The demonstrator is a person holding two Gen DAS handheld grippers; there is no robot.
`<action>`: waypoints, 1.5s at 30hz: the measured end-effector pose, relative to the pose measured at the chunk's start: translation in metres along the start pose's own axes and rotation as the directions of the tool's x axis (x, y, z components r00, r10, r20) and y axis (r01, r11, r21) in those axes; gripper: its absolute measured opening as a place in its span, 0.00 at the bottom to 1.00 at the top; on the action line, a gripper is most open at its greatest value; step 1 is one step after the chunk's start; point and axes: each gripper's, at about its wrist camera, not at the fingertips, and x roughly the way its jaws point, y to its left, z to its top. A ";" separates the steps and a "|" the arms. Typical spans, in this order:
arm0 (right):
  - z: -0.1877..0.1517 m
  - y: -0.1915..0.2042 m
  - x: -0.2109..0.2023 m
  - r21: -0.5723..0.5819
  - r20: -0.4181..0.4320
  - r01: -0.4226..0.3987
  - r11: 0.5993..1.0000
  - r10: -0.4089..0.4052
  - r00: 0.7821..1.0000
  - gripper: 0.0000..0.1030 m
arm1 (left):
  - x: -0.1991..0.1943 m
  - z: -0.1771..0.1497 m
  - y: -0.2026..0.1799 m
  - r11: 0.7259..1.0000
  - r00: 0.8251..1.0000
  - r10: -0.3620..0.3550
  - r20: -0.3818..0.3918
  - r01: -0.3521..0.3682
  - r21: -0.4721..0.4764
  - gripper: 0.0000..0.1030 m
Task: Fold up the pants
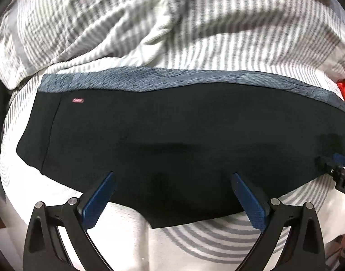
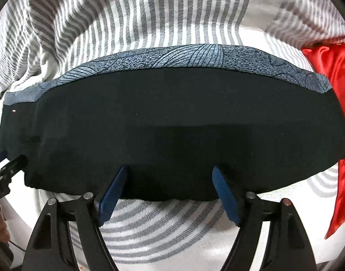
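Black pants point(image 1: 172, 140) lie flat across a grey-and-white striped bed cover, with a blue-grey patterned band point(image 1: 150, 79) along their far edge and a small red label point(image 1: 78, 100) at the left. My left gripper point(image 1: 172, 176) is open, its blue fingers over the pants' near edge. In the right wrist view the same pants point(image 2: 172, 124) fill the middle, and my right gripper point(image 2: 170, 171) is open over their near edge. Each gripper shows at the side of the other's view, the right one point(image 1: 339, 160) and the left one point(image 2: 5, 158).
A rumpled striped blanket point(image 1: 127, 22) is heaped behind the pants. A shiny red cloth point(image 2: 330, 90) lies at the right end of the pants. The striped bed cover point(image 2: 161, 225) runs under both grippers.
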 end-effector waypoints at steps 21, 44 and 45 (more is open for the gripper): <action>-0.046 -0.118 -0.039 0.232 0.014 -0.138 0.963 0.138 0.990 0.78 | -0.020 0.028 -0.127 0.988 1.000 -0.024 0.014 0.022 0.153 0.99; -0.062 -0.268 -0.029 0.483 0.396 -0.482 0.731 0.309 0.865 0.78 | -0.003 0.046 -0.261 0.975 0.995 0.000 0.104 -0.024 0.223 0.99; -0.062 -0.271 -0.028 0.479 0.418 -0.498 0.723 0.311 0.854 0.78 | -0.001 0.045 -0.262 0.975 0.994 0.008 0.106 -0.031 0.221 0.99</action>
